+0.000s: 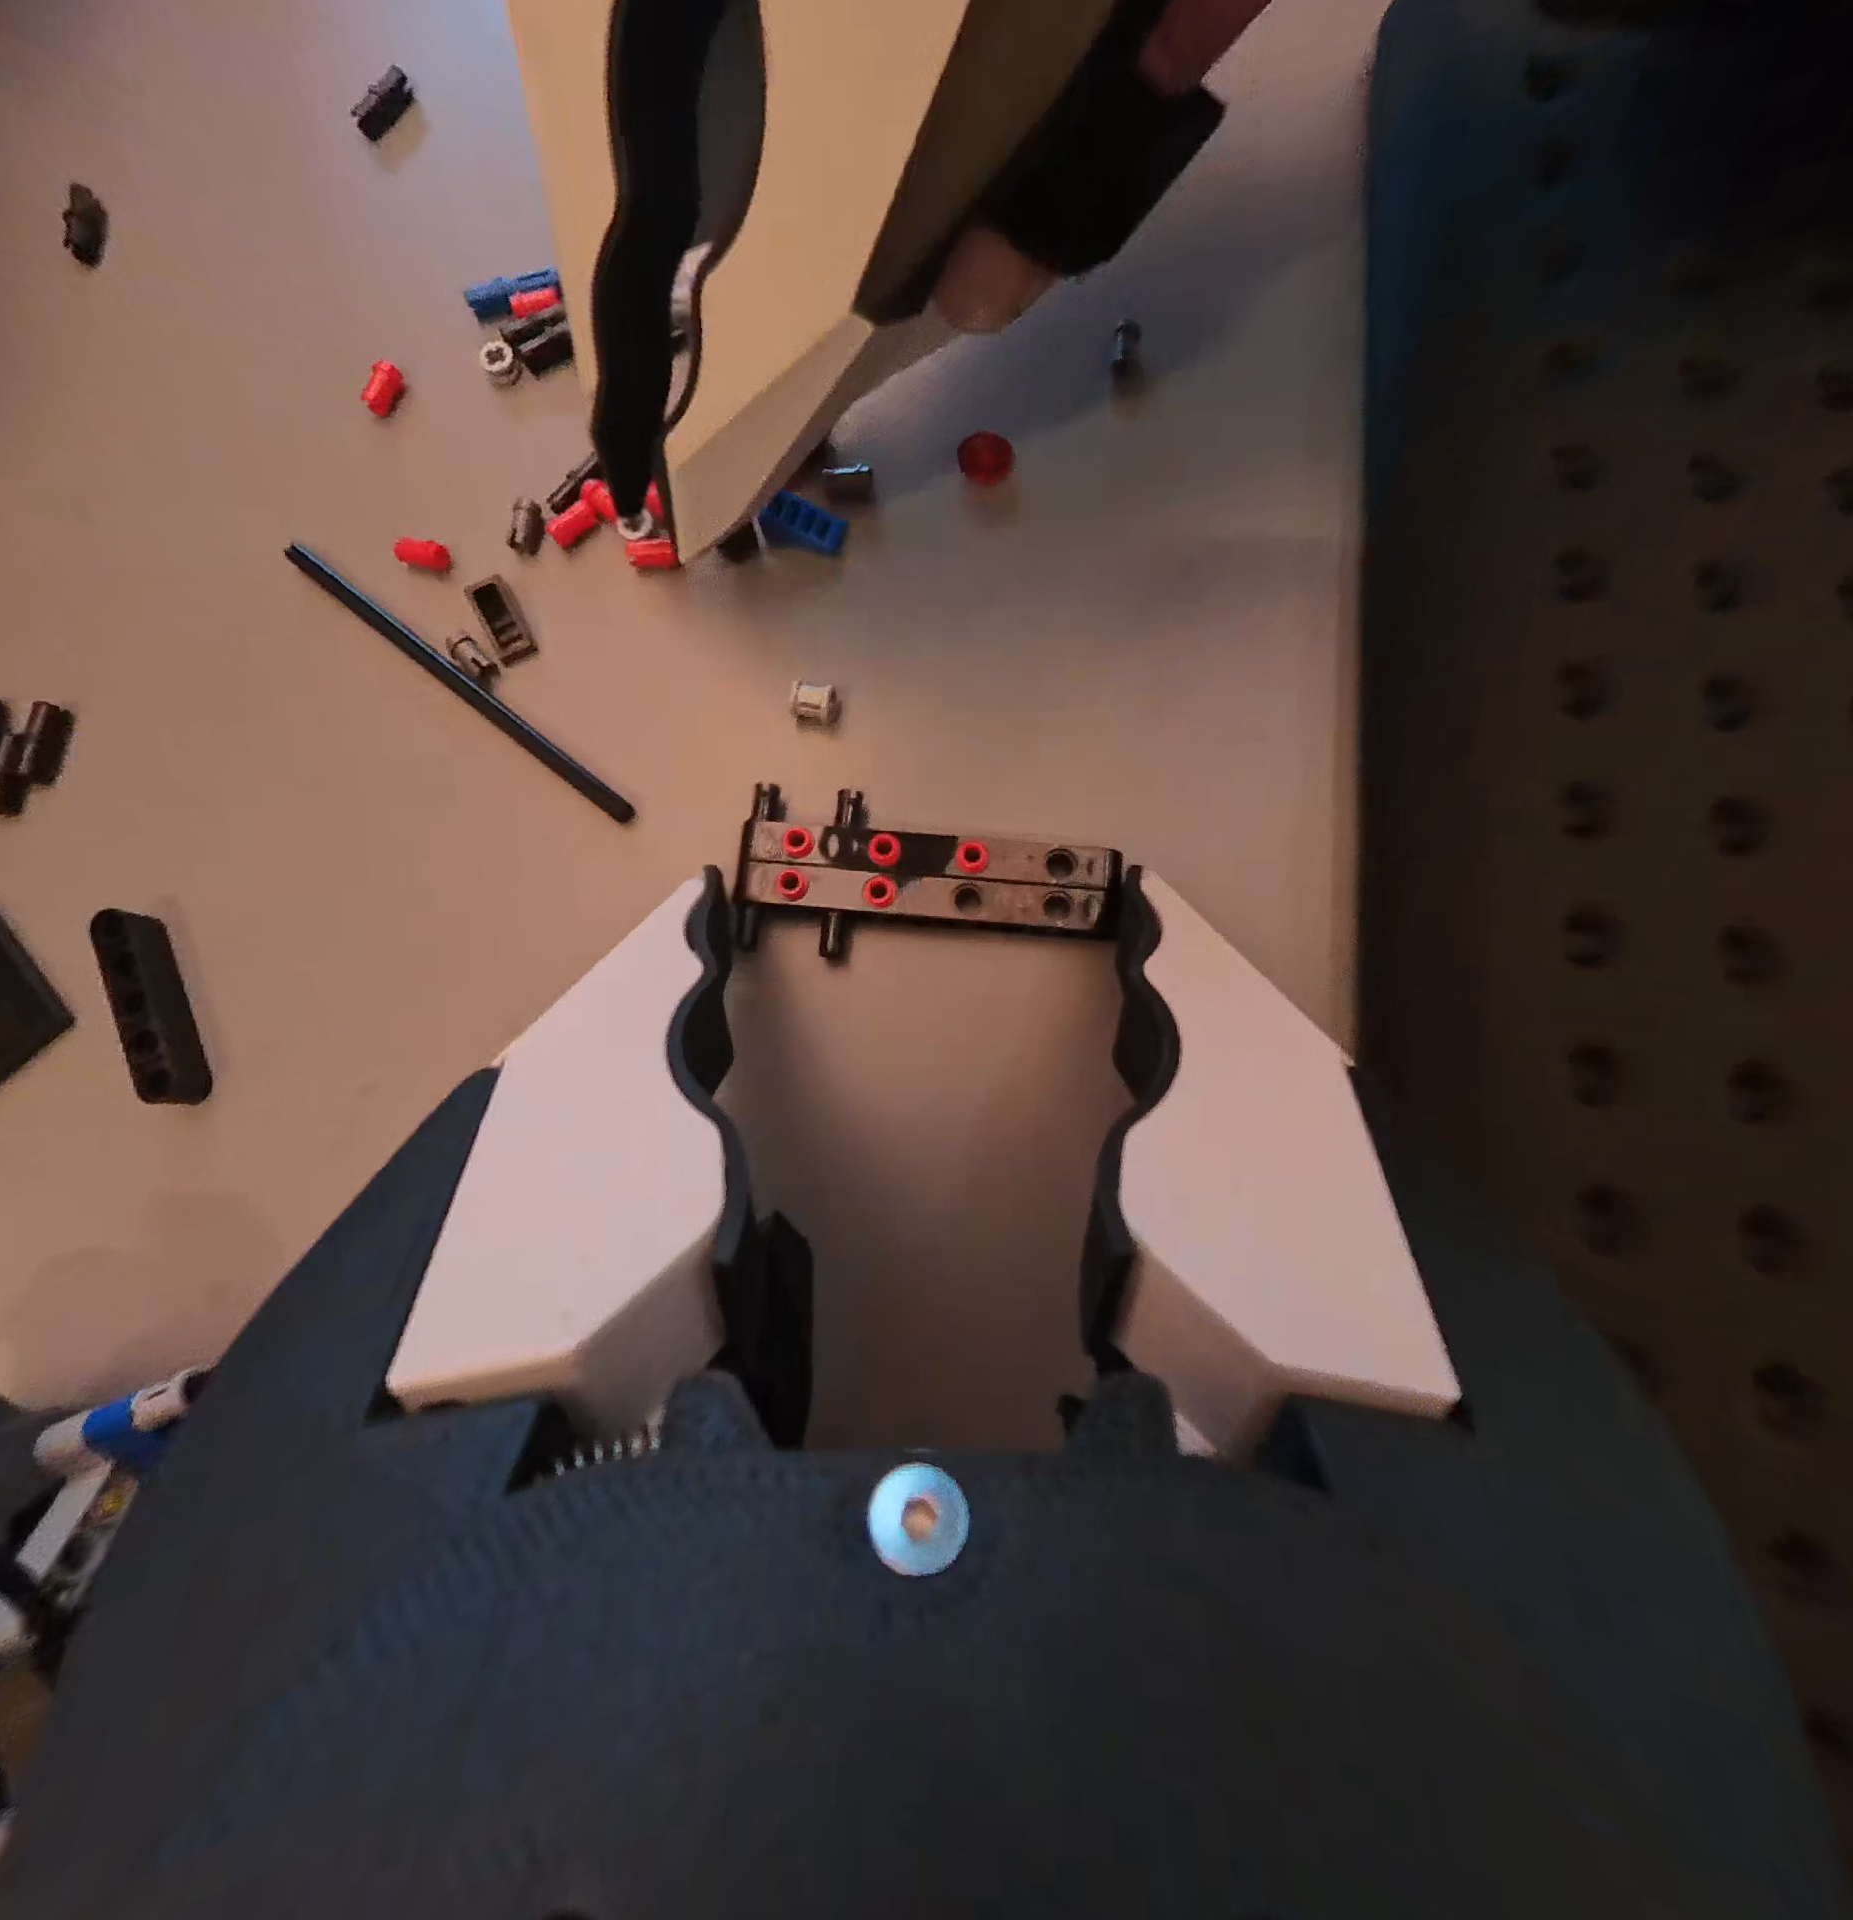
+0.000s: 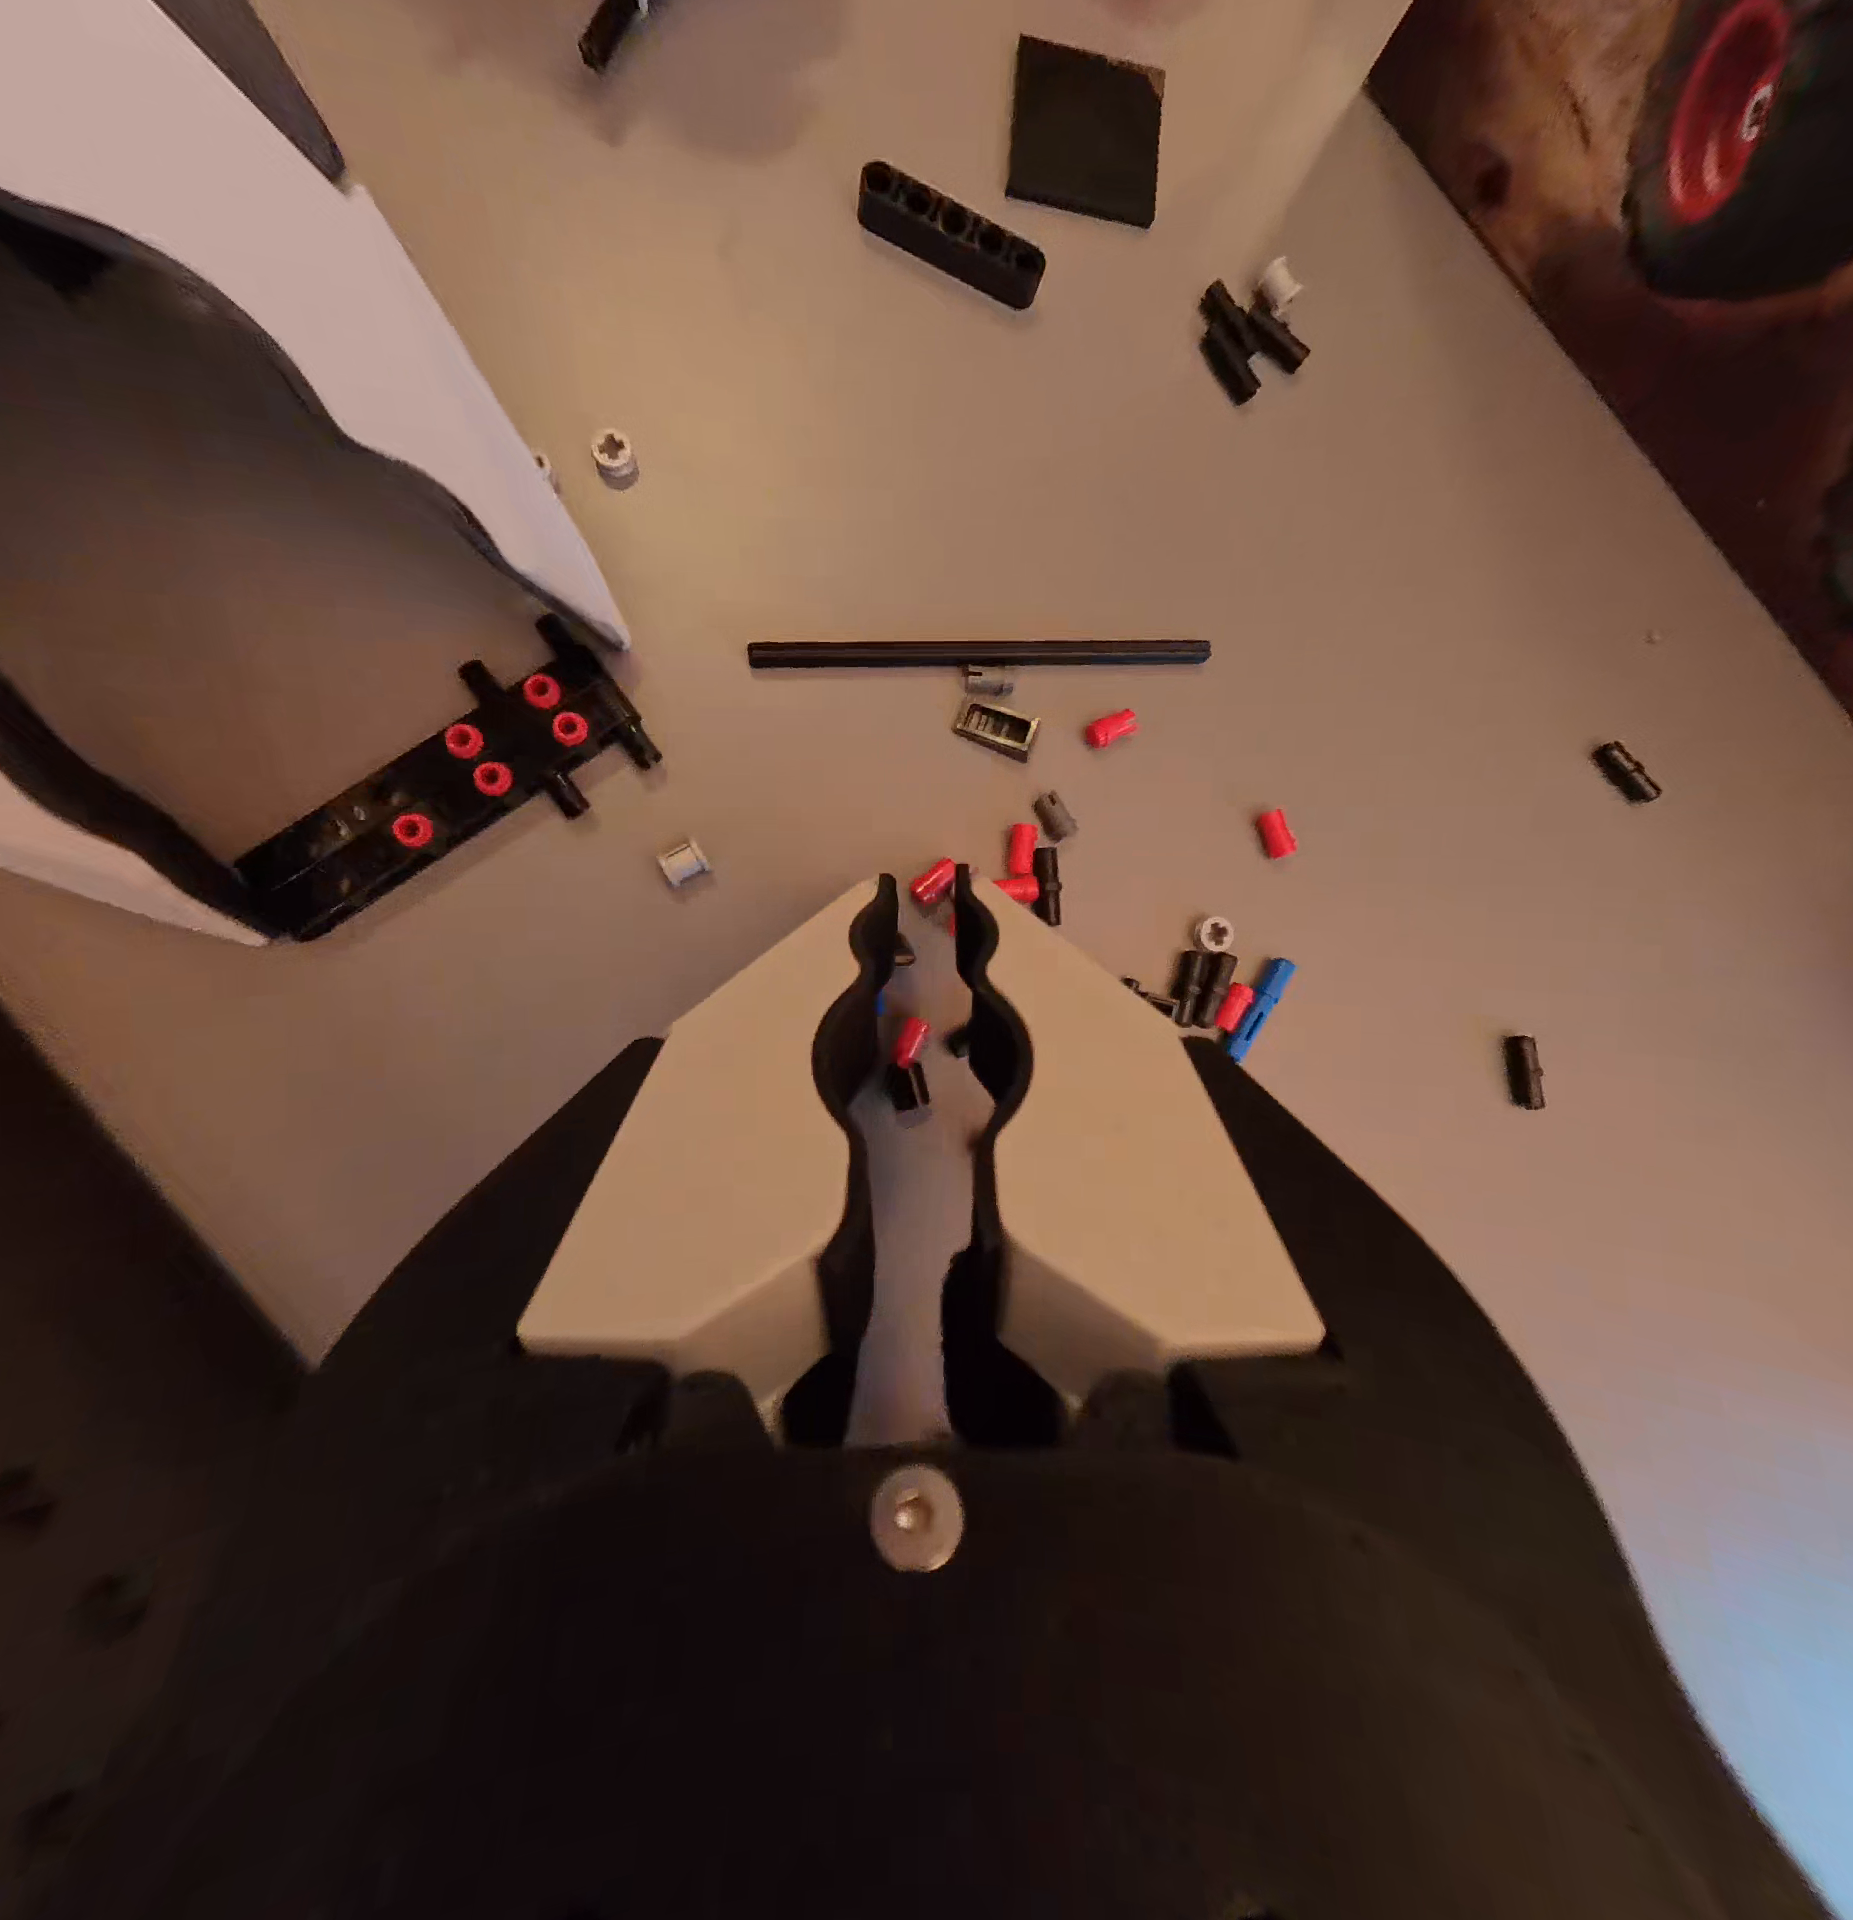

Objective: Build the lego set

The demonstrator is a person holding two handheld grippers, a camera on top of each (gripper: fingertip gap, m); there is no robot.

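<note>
A black assembly of two beams with several red pins point(image 1: 1015, 883) lies flat on the table, and my left gripper point(image 1: 924, 899) is shut on its two ends. The assembly also shows in the right wrist view point(image 2: 434, 790), between the left gripper's fingers point(image 2: 465, 416). My right gripper point(image 2: 924, 888) is low over a cluster of loose pins, its jaws nearly closed on a red pin point(image 2: 932, 881) at the tips. In the left wrist view the right gripper point(image 1: 657, 525) points down into the same red pin cluster.
On the table lie a long black axle point(image 2: 979, 655), a black beam point(image 2: 951, 234), a black panel point(image 2: 1086, 130), grey bushes point(image 2: 683, 862) and scattered red, black and blue pins point(image 2: 1239, 1003). A dark pegboard point(image 1: 1628, 727) borders the table on the right of the left wrist view.
</note>
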